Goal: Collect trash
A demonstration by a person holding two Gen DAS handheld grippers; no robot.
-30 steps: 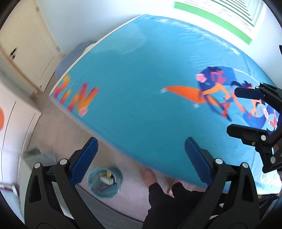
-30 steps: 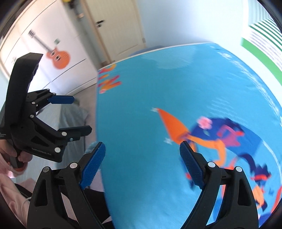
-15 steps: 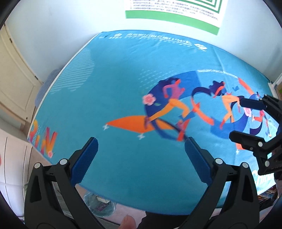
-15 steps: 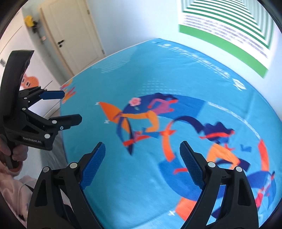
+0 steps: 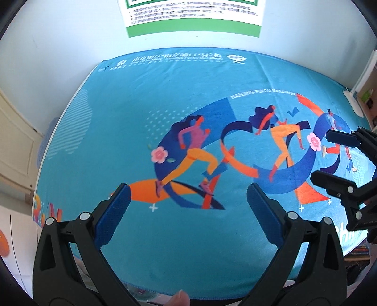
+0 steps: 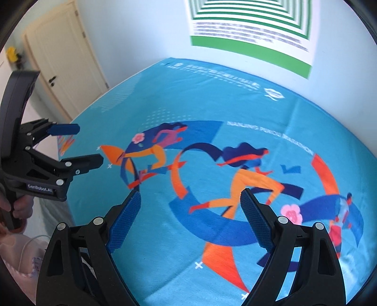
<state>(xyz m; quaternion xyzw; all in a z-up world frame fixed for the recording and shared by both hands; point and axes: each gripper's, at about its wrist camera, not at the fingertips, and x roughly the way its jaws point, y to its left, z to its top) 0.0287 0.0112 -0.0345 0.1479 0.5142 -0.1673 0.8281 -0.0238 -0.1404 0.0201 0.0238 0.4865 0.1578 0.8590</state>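
My left gripper [image 5: 187,194] is open and empty above the near edge of a table covered by a blue cloth [image 5: 132,113] with running figures printed on it. My right gripper [image 6: 190,200] is open and empty over the same cloth [image 6: 235,98]. Each gripper shows in the other's view: the right gripper at the right edge [image 5: 326,156], the left gripper at the left edge [image 6: 89,146]. No loose trash lies on the cloth. A sliver of the bin's blue bag [image 5: 139,293] shows below the table's near edge.
A white and green poster [image 5: 193,18] hangs on the wall behind the table. A cream door [image 6: 61,63] stands at the left. A shelf edge [image 5: 364,80] is at the far right. A person's toe [image 5: 179,299] is at the bottom edge.
Both views have swung from the floor and the table's left side up to face the table and wall squarely. The blue-lined bin on the floor has slid almost out of view. Both grippers stay open.
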